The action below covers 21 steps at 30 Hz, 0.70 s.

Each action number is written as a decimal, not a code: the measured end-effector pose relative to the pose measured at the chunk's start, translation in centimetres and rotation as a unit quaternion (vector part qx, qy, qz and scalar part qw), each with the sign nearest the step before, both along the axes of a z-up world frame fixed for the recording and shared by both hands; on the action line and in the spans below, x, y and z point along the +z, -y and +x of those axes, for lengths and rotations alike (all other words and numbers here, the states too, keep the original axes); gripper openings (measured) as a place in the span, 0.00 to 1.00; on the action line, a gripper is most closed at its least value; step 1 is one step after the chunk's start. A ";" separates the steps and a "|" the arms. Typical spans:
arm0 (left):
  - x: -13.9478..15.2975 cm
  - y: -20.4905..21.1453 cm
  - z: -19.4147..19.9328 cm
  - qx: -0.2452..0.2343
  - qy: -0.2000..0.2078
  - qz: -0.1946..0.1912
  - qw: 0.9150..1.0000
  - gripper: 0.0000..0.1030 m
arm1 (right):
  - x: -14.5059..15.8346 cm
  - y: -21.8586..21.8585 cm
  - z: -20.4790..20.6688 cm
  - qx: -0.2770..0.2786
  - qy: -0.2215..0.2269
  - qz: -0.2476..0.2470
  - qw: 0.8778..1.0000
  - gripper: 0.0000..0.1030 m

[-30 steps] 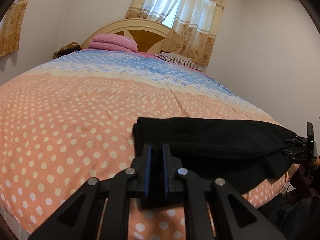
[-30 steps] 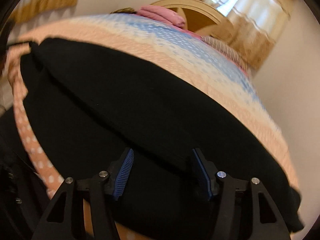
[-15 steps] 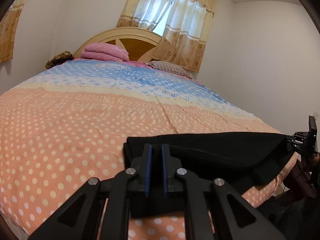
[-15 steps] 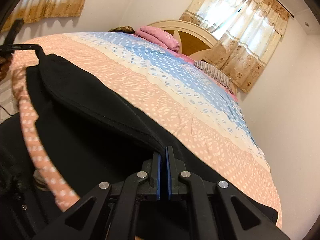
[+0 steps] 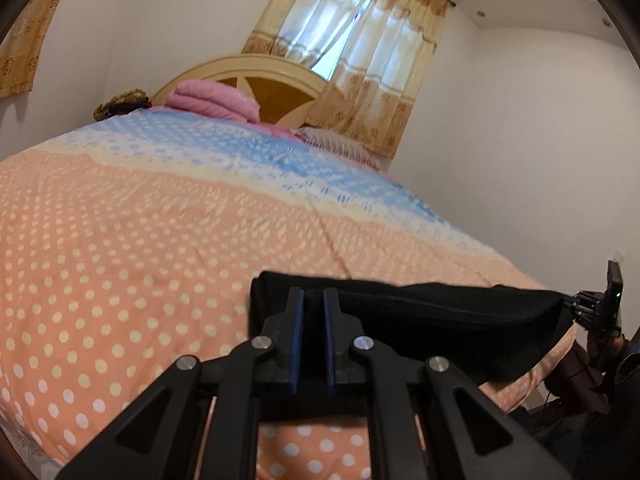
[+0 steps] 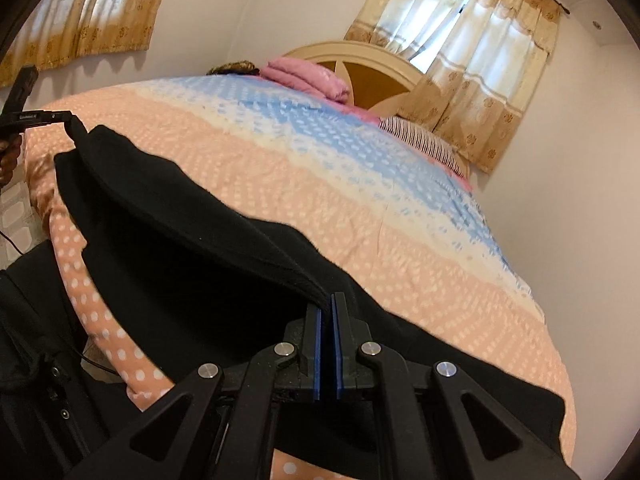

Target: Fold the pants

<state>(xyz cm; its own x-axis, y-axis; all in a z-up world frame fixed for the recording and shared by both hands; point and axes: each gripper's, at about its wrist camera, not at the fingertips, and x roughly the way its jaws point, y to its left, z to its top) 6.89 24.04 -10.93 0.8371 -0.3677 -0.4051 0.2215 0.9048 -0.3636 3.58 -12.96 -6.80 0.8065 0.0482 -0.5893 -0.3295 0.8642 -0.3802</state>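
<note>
Change: pants (image 5: pixel 432 316) sit higher than half a second ago; more dotted spread shows beneath them in the left view, and the room has tilted as both tools rose.
Right gripper, a second back: its jaws gaped over the cloth; now they are pinched tight.
Left gripper (image 5: pixel 313 308): blue pads nearly together, clenched on black cloth at the pants' left corner.
Right gripper (image 6: pixel 332 308): pads pressed on a thin fold edge of the pants, gripping it at the tips.
Pants: black, stretched in a band between the two tools near the bed's near edge; the top layer is lifted off the lower layer, which lies on the bedspread (image 5: pixel 120 248) and drapes over the edge.
Pants versus tools: in the right view the lifted layer runs from the pads away to the left gripper (image 6: pixel 38 117) at far left; in the left view it runs to the right gripper (image 5: pixel 588 306) at far right.
Bed: peach dotted spread turning blue toward the headboard (image 5: pixel 256 76).
On the bed: pink folded blanket (image 5: pixel 212 100) and striped pillow (image 6: pixel 420 136) by the headboard.
Behind: curtains (image 5: pixel 360 60) over a window.
</note>
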 end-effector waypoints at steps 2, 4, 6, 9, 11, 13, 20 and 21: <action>-0.2 0.0 -0.3 -0.003 -0.002 0.004 1.000 0.10 | -0.8 0.3 -0.6 0.009 -0.013 0.003 1.000 0.04; -1.2 -0.1 -0.5 -0.005 -0.015 0.008 1.000 0.10 | -2.3 0.6 -1.2 0.015 -0.031 0.003 0.999 0.04; -2.4 0.2 -0.5 -0.008 -0.032 0.014 0.999 0.10 | -4.2 0.8 -1.5 0.016 -0.055 0.000 0.998 0.04; -4.3 1.1 -0.1 -0.017 -0.063 0.045 0.997 0.16 | -6.7 0.7 -1.3 0.018 -0.094 -0.011 0.995 0.04; -4.8 0.9 -0.3 -0.014 -0.075 0.049 0.996 0.22 | -7.1 0.8 -1.4 0.027 -0.107 -0.009 0.994 0.04; -4.5 0.3 -0.9 -0.014 -0.076 0.052 0.996 0.32 | -7.0 1.0 -1.4 0.029 -0.113 0.000 0.993 0.05; -3.9 -3.4 -3.1 0.039 -0.078 0.053 0.995 0.50 | -7.2 1.9 -1.6 0.037 -0.128 0.018 0.991 0.11; -3.9 -3.8 -3.1 0.041 -0.080 0.040 0.995 0.50 | -7.2 1.9 -1.6 0.037 -0.126 0.021 0.991 0.11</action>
<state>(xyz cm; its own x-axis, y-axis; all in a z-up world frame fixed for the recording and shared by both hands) 3.81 27.89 -14.83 0.7860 -0.2617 -0.5602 0.0902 0.9448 -0.3149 2.03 -14.88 -13.97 0.6268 0.1305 -0.7681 -0.4723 0.8478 -0.2413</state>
